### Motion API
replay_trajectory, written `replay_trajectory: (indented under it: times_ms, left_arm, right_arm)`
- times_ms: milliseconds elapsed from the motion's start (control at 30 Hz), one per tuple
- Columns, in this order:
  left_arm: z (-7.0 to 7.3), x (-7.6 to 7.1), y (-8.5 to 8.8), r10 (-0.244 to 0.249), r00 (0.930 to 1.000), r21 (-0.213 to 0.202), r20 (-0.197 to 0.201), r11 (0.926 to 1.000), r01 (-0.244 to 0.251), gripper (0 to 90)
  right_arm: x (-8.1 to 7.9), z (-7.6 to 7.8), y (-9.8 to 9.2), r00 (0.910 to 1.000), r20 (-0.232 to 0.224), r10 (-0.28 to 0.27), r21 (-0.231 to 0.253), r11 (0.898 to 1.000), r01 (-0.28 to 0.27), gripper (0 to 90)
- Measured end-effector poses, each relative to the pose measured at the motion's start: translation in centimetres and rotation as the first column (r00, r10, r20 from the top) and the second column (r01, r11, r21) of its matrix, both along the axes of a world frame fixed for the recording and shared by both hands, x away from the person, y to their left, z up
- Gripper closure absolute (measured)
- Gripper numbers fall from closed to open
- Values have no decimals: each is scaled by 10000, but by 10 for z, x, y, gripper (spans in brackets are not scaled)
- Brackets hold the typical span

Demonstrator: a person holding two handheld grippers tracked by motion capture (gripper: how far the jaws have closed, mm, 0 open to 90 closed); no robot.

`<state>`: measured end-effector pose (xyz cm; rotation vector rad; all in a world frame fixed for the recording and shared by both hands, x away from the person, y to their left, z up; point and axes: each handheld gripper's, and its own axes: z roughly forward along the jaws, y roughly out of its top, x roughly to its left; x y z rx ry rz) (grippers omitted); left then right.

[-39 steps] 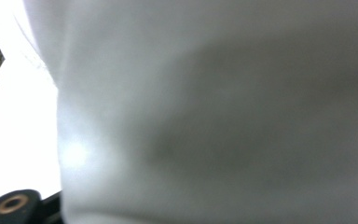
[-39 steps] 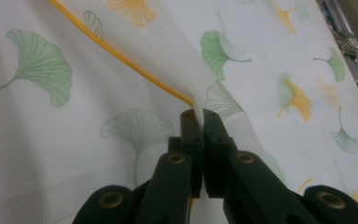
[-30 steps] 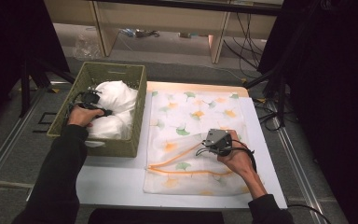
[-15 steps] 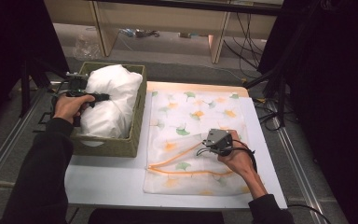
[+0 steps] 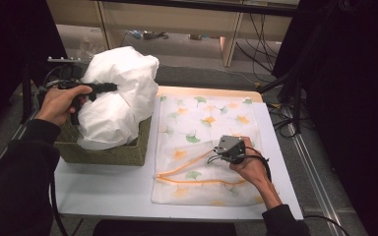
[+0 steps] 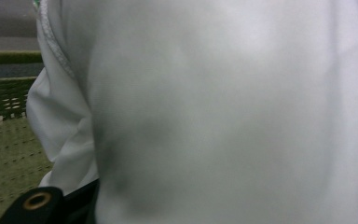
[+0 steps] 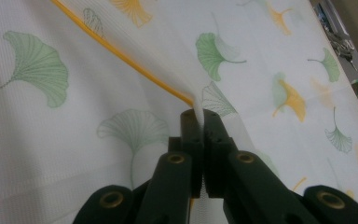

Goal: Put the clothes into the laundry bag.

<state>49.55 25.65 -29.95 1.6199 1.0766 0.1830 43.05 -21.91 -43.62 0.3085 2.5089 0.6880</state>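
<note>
High view: the left gripper (image 5: pixel 109 87), held in the person's left hand (image 5: pixel 59 102), is clamped on a bulky white garment (image 5: pixel 120 96); the jaws stand partly apart with bunched cloth pressed between them, having just closed a little further on it; the garment hangs raised above a green woven basket (image 5: pixel 103 153), its lower folds reaching down inside the basket's rim; the basket stands on the left part of a white table (image 5: pixel 103 194), just beside a mesh laundry bag (image 5: pixel 204 142).

Left gripper view: the white garment (image 6: pixel 223 112) lies close against the lens, a stitched hem running down its upper left edge; the basket's woven wall (image 6: pixel 7 135) shows at the left; one black jaw shows at the lower left corner.

High view, right side: the right gripper (image 5: pixel 215 158), held in the right hand (image 5: pixel 251 167), rests low over the laundry bag, which lies flat on the table, printed with green and orange ginkgo leaves and edged with an orange zip (image 5: pixel 187 164); a cable trails from the gripper over the wrist.

Right gripper view: the right gripper (image 7: pixel 200 116) has its two black jaws fully closed, pinching a fold of the bag's mesh (image 7: pixel 121 70) at the end of the orange zip (image 7: pixel 121 58); the pinched cloth rises in a small peak between the tips.
</note>
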Motion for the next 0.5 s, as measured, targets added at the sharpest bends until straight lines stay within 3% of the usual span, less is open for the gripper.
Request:
replay_trajectory:
  times_ms: [233, 367, 400, 433, 467, 500]
  left_arm:
    - [15, -30, -14, -437, 9989, -526, 172, 9976, 445, 587]
    - [24, -52, -23, -1041, 9943, -941, 246, 9899, 1060, 586]
    - [26, -57, -25, -1250, 9919, -1004, 239, 9868, 1268, 586]
    - [28, -62, -27, -1483, 9887, -973, 229, 9839, 1498, 585]
    - [30, -69, -30, -1607, 9866, -990, 268, 9817, 1626, 585]
    - [31, -74, -32, -1684, 9854, -965, 269, 9807, 1702, 585]
  right_arm:
    - [2, 1, 0, 9996, 66, 291, -69, 9996, -291, 900]
    - [2, 5, -1, 10000, 33, 90, 126, 9999, -91, 900]
    - [5, 6, -2, 9993, 199, 301, 105, 9995, -303, 900]
    - [3, 7, -2, 10000, 72, 42, 214, 9998, -44, 900]
    - [6, 7, -1, 9995, 152, 262, 169, 9995, -265, 900]
    - [5, 7, -1, 9999, 98, 33, 223, 9997, -35, 900]
